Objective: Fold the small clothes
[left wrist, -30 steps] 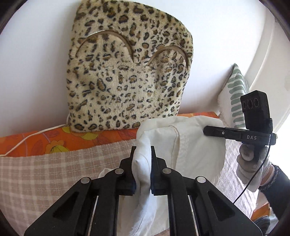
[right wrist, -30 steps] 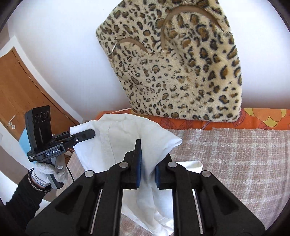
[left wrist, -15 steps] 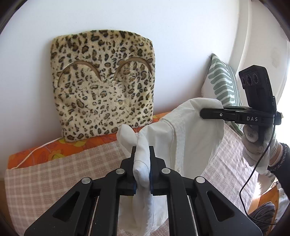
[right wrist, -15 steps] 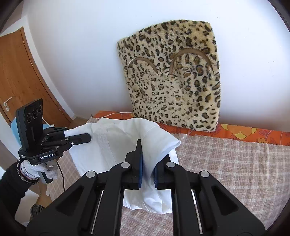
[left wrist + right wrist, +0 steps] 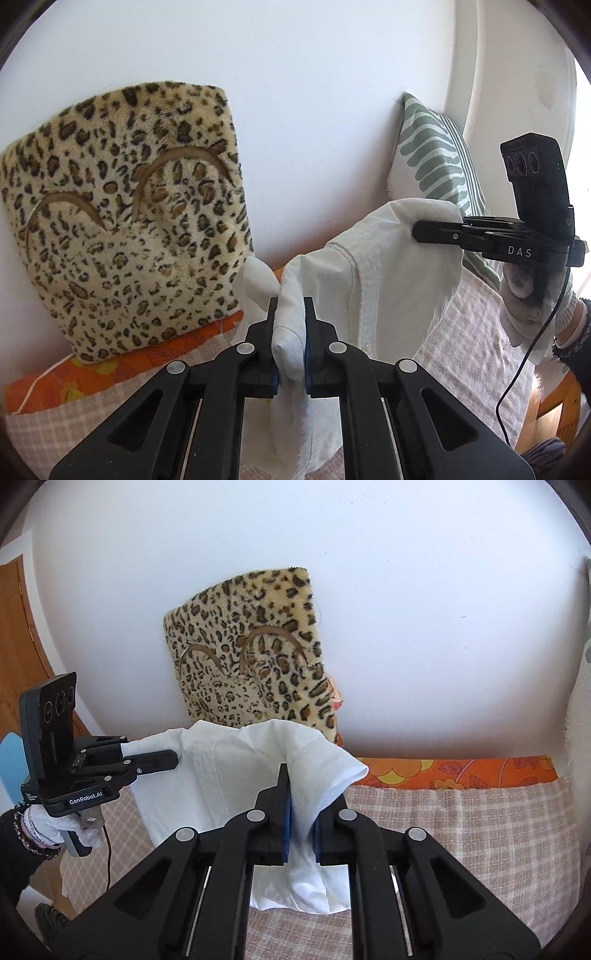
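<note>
Together, the left hand-held gripper and right hand-held gripper are each pinching an upper corner of a thin, limp white cotton garment, which is hanging lightly above the checked bed cover, likely sagging unless gripped at its edges.

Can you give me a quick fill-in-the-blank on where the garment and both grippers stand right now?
1. Both the left gripper and the right gripper are shut on the ____ garment.
2. The garment hangs above the ____ bed cover.
3. Against the wall behind it leans a cushion with a ____ print.
4. At the right edge of the left wrist view leans a pillow with ____ stripes.

Missing words: white; checked; leopard; green
</note>
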{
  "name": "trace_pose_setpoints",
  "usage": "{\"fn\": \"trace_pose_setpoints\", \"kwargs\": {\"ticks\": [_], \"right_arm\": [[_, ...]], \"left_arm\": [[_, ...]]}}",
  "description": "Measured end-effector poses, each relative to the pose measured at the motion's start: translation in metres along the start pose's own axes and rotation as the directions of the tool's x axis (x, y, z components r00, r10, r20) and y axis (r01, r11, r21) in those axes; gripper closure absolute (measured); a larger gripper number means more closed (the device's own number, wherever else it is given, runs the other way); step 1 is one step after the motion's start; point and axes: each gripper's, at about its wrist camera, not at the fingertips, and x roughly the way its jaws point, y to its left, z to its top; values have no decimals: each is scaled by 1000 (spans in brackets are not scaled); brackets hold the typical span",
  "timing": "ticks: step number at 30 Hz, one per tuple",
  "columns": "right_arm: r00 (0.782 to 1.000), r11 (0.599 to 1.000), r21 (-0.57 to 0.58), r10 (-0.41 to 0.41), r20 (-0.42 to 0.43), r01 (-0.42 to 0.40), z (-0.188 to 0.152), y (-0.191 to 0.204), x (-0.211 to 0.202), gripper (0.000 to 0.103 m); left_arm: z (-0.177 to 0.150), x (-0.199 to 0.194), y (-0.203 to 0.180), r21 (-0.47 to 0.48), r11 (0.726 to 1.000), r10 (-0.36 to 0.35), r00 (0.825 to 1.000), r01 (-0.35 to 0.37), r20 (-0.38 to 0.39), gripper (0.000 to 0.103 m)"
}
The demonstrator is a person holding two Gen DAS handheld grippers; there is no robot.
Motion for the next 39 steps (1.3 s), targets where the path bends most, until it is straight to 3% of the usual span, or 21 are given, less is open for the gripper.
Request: {"fn": "trace_pose_setpoints", "kwargs": {"ticks": [4,8,12,17,20,23,25,28,31,35,37,39], "right_arm": [[996,997,44,-65,54,63,1,-55,-11,93],[990,993,24,-116,82,114,-25,-94,-24,93],[991,992,5,-126,35,126,-75,-114,-40,93],[992,988,-88,-126,-5,125,-145,-99,-83,93],[990,987,-90,-136,-39,132,-182,-91,-105,86],[987,987,-91,-140,-76,133,-206,-88,-126,67],[993,995,-35,-95,-65,93,-213,-94,-147,56],[999,999,42,-23,-41,25,-216,-108,-179,51],[1000,991,135,-16,-10,18,-214,-127,-193,45],[1000,978,209,-9,-26,14,-205,-142,-164,45],[999,947,322,30,-39,-16,-203,-157,-142,45],[996,881,472,76,-55,-41,-207,-176,-119,45]], "left_arm": [[31,39,-34,85,996,-11,999,7,36,95],[27,69,-70,150,988,-48,998,40,48,96],[-15,75,-108,206,973,-111,994,107,9,96],[-73,35,-152,279,942,-193,981,185,2,96],[-102,16,-178,291,924,-248,968,247,-34,96],[-134,11,-204,343,894,-265,957,290,-117,94],[-154,10,-215,358,882,-258,950,306,-176,93],[-175,5,-214,325,888,-258,938,325,-231,91],[-186,-9,-206,260,898,-289,921,355,-262,90],[-186,-28,-206,292,899,-263,936,325,-233,90],[-182,-31,-206,304,904,-242,945,302,-219,90],[-177,-27,-201,271,914,-244,942,302,-230,90]]}}
